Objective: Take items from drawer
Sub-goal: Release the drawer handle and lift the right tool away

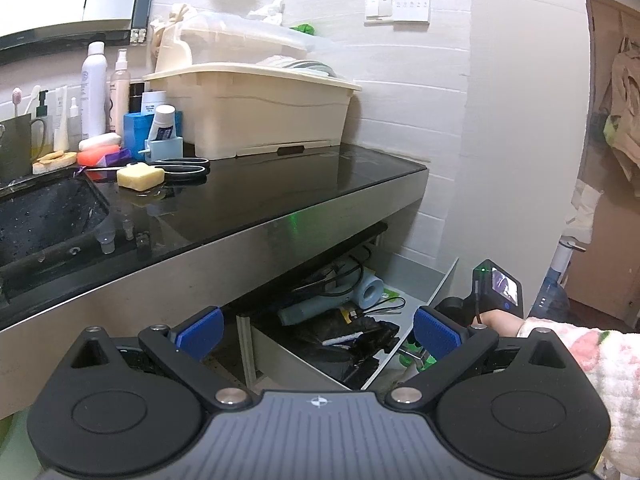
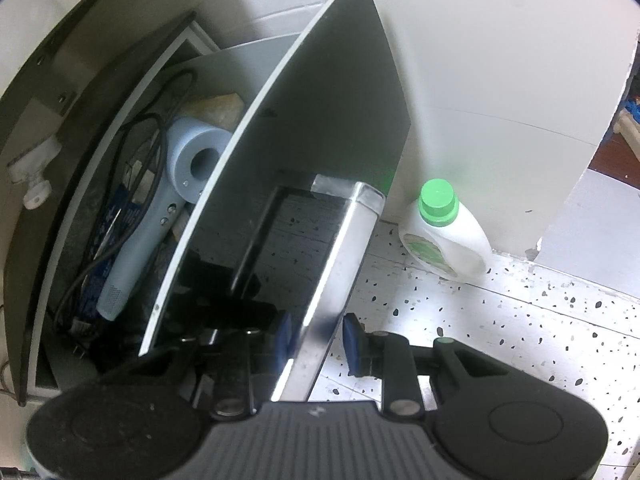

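Observation:
The drawer (image 1: 434, 290) under the black counter stands pulled out. Inside lie a pale blue hair dryer (image 1: 320, 308), black cables and dark clutter. My left gripper (image 1: 318, 330) is open and empty, hovering above and in front of the drawer. In the right wrist view my right gripper (image 2: 316, 340) is shut on the drawer's metal handle (image 2: 344, 264), blue pads on either side of the bar. The hair dryer (image 2: 160, 208) lies behind the dark glossy drawer front (image 2: 320, 120), with a black cord (image 2: 132, 136) beside it.
Black counter (image 1: 280, 192) holds a beige lidded bin (image 1: 264, 108), scissors (image 1: 180, 168), a yellow sponge (image 1: 140, 176), bottles and a sink (image 1: 44, 216). A white detergent bottle with a green cap (image 2: 446, 232) stands on the speckled floor by the wall. A water jug (image 1: 554, 300) is right.

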`<action>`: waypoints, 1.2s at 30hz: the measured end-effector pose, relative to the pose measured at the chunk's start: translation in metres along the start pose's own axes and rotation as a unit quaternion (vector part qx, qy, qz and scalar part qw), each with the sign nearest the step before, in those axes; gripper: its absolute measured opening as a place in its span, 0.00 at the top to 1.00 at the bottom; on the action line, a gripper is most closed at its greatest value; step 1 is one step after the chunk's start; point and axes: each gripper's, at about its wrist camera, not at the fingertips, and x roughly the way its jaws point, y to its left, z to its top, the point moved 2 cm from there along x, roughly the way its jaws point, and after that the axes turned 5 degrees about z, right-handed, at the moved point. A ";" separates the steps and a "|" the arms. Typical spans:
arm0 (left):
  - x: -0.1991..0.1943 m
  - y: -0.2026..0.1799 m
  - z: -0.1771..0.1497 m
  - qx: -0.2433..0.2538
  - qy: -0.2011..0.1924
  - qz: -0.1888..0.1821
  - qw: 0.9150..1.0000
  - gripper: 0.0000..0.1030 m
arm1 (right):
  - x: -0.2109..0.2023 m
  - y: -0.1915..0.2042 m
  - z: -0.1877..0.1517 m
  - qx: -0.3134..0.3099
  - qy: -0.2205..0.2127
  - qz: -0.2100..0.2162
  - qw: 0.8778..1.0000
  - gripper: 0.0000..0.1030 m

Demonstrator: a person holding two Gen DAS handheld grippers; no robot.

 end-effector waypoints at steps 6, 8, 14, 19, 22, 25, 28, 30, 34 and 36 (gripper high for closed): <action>-0.001 -0.002 -0.001 0.002 0.000 -0.001 1.000 0.00 | -0.007 -0.003 -0.002 -0.003 -0.003 -0.001 1.000 0.76; 0.000 -0.002 -0.001 0.002 0.001 -0.004 1.000 0.00 | -0.009 -0.004 -0.004 -0.006 -0.006 -0.003 1.000 0.76; 0.001 -0.004 -0.002 0.003 0.003 -0.009 1.000 0.00 | -0.009 -0.005 -0.006 -0.009 -0.007 -0.004 1.000 0.75; 0.001 -0.003 -0.002 0.006 0.002 -0.008 1.000 0.00 | -0.010 -0.009 -0.005 -0.008 -0.007 -0.004 1.000 0.75; 0.003 -0.003 -0.002 0.006 0.005 -0.005 1.000 0.00 | -0.011 -0.012 -0.006 -0.008 -0.008 -0.004 1.000 0.75; 0.004 -0.004 -0.003 0.004 0.009 -0.004 1.000 0.00 | -0.014 -0.014 -0.007 -0.008 -0.008 -0.004 1.000 0.75; 0.006 -0.005 -0.004 0.002 0.013 -0.005 1.000 0.00 | -0.017 -0.017 -0.009 -0.008 -0.011 -0.005 1.000 0.75; 0.008 -0.006 -0.004 0.002 0.018 -0.002 1.000 0.00 | -0.018 -0.018 -0.009 -0.008 -0.011 -0.005 1.000 0.75; 0.013 -0.007 -0.002 0.001 0.025 0.001 1.000 0.00 | -0.021 -0.021 -0.010 -0.008 -0.010 -0.005 1.000 0.75; 0.015 -0.008 -0.001 0.000 0.028 0.002 1.000 0.00 | -0.022 -0.021 -0.010 -0.008 -0.009 -0.005 1.000 0.75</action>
